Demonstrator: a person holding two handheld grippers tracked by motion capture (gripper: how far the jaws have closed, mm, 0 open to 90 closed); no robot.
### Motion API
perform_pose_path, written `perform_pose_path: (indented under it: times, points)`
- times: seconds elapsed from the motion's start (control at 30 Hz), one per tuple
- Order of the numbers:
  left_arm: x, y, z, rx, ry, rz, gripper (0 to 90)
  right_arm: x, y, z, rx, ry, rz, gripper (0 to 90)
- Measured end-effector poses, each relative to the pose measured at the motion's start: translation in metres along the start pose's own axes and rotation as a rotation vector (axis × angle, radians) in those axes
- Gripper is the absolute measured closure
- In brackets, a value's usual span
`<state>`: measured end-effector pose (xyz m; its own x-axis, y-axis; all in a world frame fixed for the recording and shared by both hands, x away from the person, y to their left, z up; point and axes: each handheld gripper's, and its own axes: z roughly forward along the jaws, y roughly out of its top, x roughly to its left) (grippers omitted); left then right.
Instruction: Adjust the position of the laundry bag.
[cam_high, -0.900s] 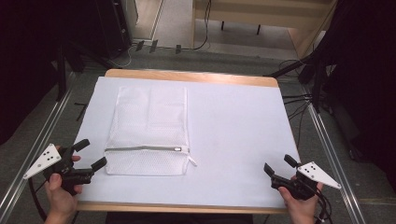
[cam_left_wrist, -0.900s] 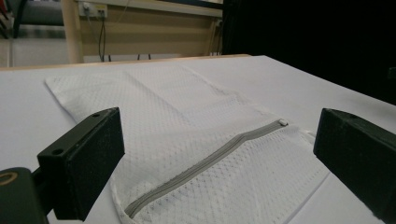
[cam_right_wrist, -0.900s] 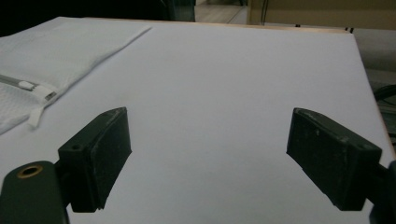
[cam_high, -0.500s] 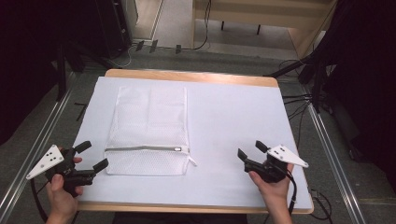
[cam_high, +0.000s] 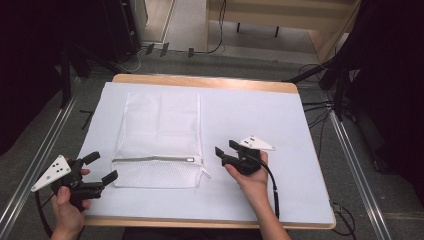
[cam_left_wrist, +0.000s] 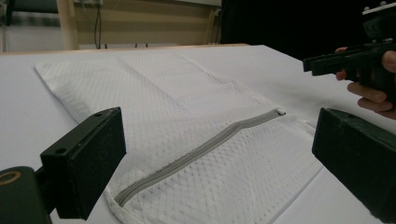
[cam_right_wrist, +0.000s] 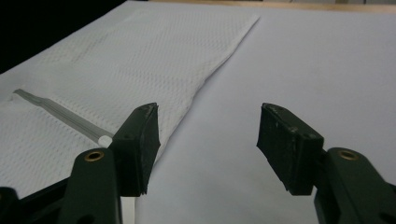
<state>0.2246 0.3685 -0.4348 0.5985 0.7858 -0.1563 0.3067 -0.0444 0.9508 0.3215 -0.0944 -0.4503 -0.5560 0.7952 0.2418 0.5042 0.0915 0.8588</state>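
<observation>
In the high view, a white mesh laundry bag (cam_high: 160, 137) lies flat on the white sheet (cam_high: 260, 115) that covers the table (cam_high: 200, 81), toward the left half, with its grey zipper (cam_high: 152, 159) running across near the person's end. The left gripper (cam_high: 102, 169) sits at the near left corner of the table, just beside the bag's lower left corner; its jaws are spread apart and grasp nothing. The right gripper (cam_high: 224, 151) hovers just to the right of the zipper's end, its jaws pointing toward the bag, released and empty.

In the left gripper view, the two black jaws stand wide at either edge, with the mesh laundry bag (cam_left_wrist: 187, 121) spread out between and beyond them. The zipper (cam_left_wrist: 205, 151) runs diagonally up to its pull (cam_left_wrist: 280, 112). The right gripper (cam_left_wrist: 327, 63) shows at the upper right, held in a hand above the sheet.

In the right gripper view, the jaws are parted with only bare sheet (cam_right_wrist: 303, 60) between them. The bag (cam_right_wrist: 140, 60) stretches away on the left, and the zipper pull (cam_right_wrist: 105, 139) lies just beside the left jaw, apart from the pads.
</observation>
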Motion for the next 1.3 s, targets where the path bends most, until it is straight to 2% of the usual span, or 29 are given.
perform_pose_path:
  times: [0.07,0.13,0.23,0.27,0.33,0.37,0.4,0.43,0.67,0.7,0.8,0.83,0.9,1.07,1.17,1.27,1.3]
  points:
    - [0.000,-0.001,0.000,0.002,-0.006,-0.006,3.1,0.004,0.000,0.014,0.027,0.000,-0.001,43.9]
    - [-0.001,-0.001,0.000,0.003,-0.008,-0.010,3.1,0.005,0.000,0.020,0.040,-0.005,0.001,45.3]
    - [-0.002,-0.001,0.001,0.004,-0.009,-0.002,3.1,0.010,-0.003,0.037,0.076,-0.018,0.018,48.7]
    - [-0.002,-0.001,0.001,0.004,-0.008,-0.002,3.1,0.015,-0.006,0.047,0.103,-0.025,0.008,49.4]
    - [-0.004,0.000,0.000,-0.001,-0.008,0.002,3.1,0.018,-0.008,0.051,0.114,-0.024,-0.003,49.4]
    - [-0.004,0.000,0.000,-0.004,-0.009,0.004,3.1,0.025,-0.008,0.055,0.128,-0.029,-0.028,49.5]
    - [-0.005,0.000,0.000,-0.004,-0.008,0.007,3.1,0.025,-0.008,0.055,0.128,-0.029,-0.028,49.5]
    - [-0.006,0.000,0.000,-0.003,-0.007,0.012,3.1,0.027,-0.006,0.057,0.117,-0.009,-0.017,49.9]
    - [-0.005,0.000,0.006,0.014,-0.012,0.009,3.1,0.031,0.003,0.068,0.122,-0.022,-0.007,52.6]
    - [-0.005,0.000,0.007,0.015,-0.008,0.005,3.8,0.033,0.009,0.078,0.142,-0.017,0.006,52.6]
    - [-0.006,0.000,0.007,0.014,-0.006,0.006,4.2,0.036,0.012,0.086,0.154,-0.025,-0.001,52.0]
    - [-0.006,0.000,0.006,0.010,-0.007,0.010,4.2,0.039,0.014,0.096,0.176,-0.053,-0.007,52.1]
    - [-0.005,0.000,0.004,0.009,-0.008,0.010,4.2,0.039,0.014,0.101,0.182,-0.061,0.005,52.8]
    - [-0.002,0.000,0.002,0.000,-0.003,-0.010,4.3,0.040,0.014,0.105,0.187,-0.078,0.009,55.1]
    - [-0.001,-0.001,0.002,0.002,0.005,-0.021,4.3,0.037,0.013,0.107,0.197,-0.097,0.036,60.5]
    - [-0.002,-0.001,0.002,0.007,0.010,-0.018,4.3,0.038,0.014,0.107,0.200,-0.109,0.031,64.0]
    - [-0.002,-0.001,0.001,0.012,0.015,-0.013,4.4,0.040,0.013,0.108,0.205,-0.129,0.005,67.4]
